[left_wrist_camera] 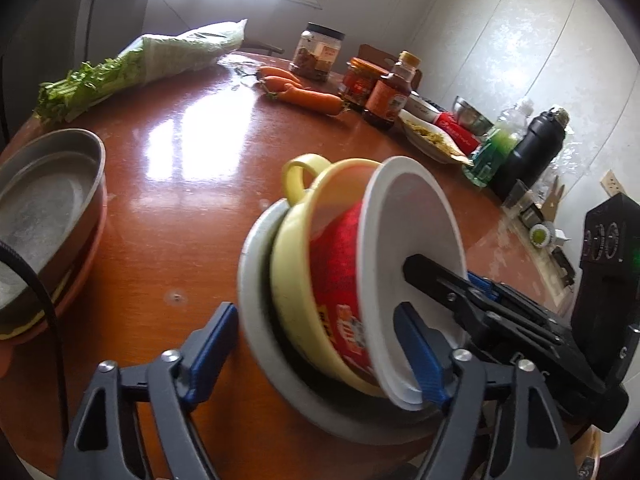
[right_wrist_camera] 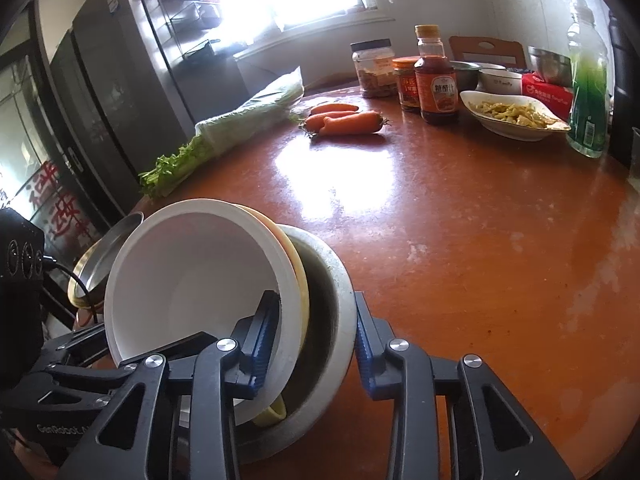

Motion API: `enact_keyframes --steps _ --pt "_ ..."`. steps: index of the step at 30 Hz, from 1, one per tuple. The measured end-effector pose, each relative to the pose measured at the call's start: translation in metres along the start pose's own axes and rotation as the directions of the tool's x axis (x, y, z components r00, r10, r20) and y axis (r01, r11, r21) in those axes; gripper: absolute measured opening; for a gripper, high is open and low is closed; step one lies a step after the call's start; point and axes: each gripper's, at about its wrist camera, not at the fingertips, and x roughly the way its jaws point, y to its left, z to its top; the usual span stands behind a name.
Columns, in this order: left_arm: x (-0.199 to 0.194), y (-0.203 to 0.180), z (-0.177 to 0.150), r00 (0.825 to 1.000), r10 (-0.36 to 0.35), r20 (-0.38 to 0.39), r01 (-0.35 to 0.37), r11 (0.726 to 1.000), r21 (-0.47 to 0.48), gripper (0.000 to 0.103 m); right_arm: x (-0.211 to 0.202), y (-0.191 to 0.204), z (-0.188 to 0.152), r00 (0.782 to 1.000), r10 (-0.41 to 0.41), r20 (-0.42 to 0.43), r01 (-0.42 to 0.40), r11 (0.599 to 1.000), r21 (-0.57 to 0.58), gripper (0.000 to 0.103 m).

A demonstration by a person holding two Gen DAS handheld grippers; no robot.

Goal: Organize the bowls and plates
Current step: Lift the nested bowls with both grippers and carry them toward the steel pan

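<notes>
A nested stack lies tipped on its side on the round red-brown table: a grey bowl outermost, a yellow handled bowl inside it, and a red paper bowl with a white inside innermost. My right gripper is shut on the stack's rim, one pad inside the white bowl and the other outside the grey bowl. My left gripper straddles the stack, open. Its left pad stands a sliver off the grey wall and its right pad is inside the white bowl.
A steel pan on stacked plates sits at the table's left edge. At the back lie bagged greens, carrots, jars and a sauce bottle, a dish of food, a green bottle and a black flask.
</notes>
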Motion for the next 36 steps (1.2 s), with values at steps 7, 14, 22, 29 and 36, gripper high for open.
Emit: enact_keyframes --steps 7,14,22,29,36 --pt "0.0 -0.005 -0.001 1.0 -0.022 -0.007 0.022 1.0 0.0 0.065 -0.002 0.001 0.0 1.0 -0.018 -0.003 0.018 1.0 -0.015 0.033" --pt "-0.003 -0.009 -0.003 1.0 -0.003 -0.004 0.003 1.0 0.023 0.064 -0.004 0.004 -0.002 1.0 -0.024 -0.002 0.024 1.0 -0.02 0.033" --pt "-0.011 -0.012 -0.007 1.0 0.023 0.007 -0.023 0.999 0.049 0.061 -0.013 0.009 -0.004 1.0 -0.015 0.022 0.015 1.0 -0.019 0.032" --pt "-0.018 -0.006 -0.009 0.999 0.028 0.023 -0.029 0.999 0.046 0.059 -0.012 0.015 -0.004 1.0 -0.011 0.023 0.012 1.0 -0.016 0.032" --pt "-0.038 0.005 -0.002 0.998 0.021 0.057 -0.023 0.999 0.037 0.058 -0.018 0.028 0.006 0.999 0.008 0.041 -0.007 1.0 -0.019 0.031"
